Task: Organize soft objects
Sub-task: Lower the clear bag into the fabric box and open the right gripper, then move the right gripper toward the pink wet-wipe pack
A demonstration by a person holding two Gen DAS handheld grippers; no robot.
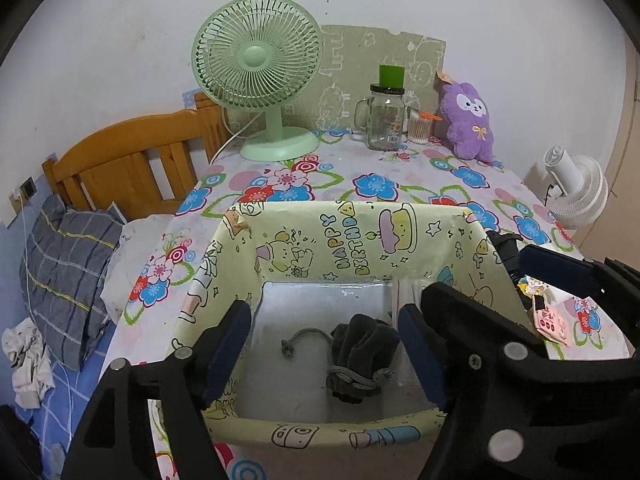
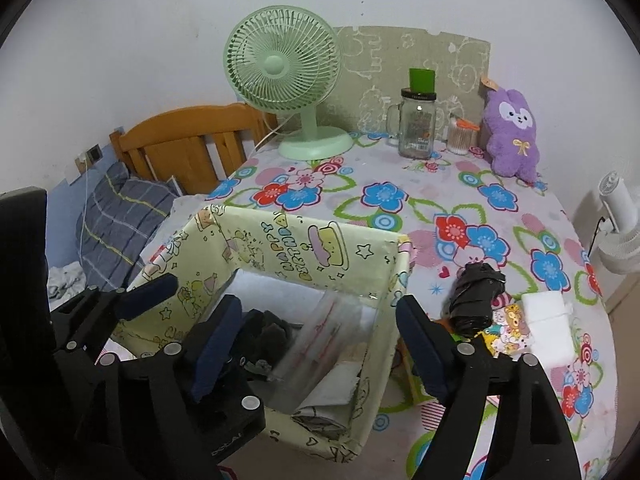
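An open box [image 1: 352, 236] wrapped in pale yellow birthday paper stands on the flowered table. On its white floor lies a dark grey drawstring pouch [image 1: 362, 354], also seen in the right wrist view as the pouch [image 2: 268, 332]. My left gripper [image 1: 324, 352] hangs open over the box, with the pouch below and between its fingers and the pads clear of it. My right gripper [image 2: 318, 348] is open over the right half of the box [image 2: 360, 256], above a clear plastic packet [image 2: 320, 340]. A purple plush rabbit [image 2: 514, 136] sits at the table's far right.
At the back stand a green fan [image 2: 288, 80], a glass jar [image 2: 418, 128] and a tub of cotton swabs [image 2: 460, 140]. A black folded bundle [image 2: 476, 300], a white box [image 2: 548, 320] and a sticker pack [image 2: 508, 332] lie right of the box. A bed [image 1: 64, 272] is on the left.
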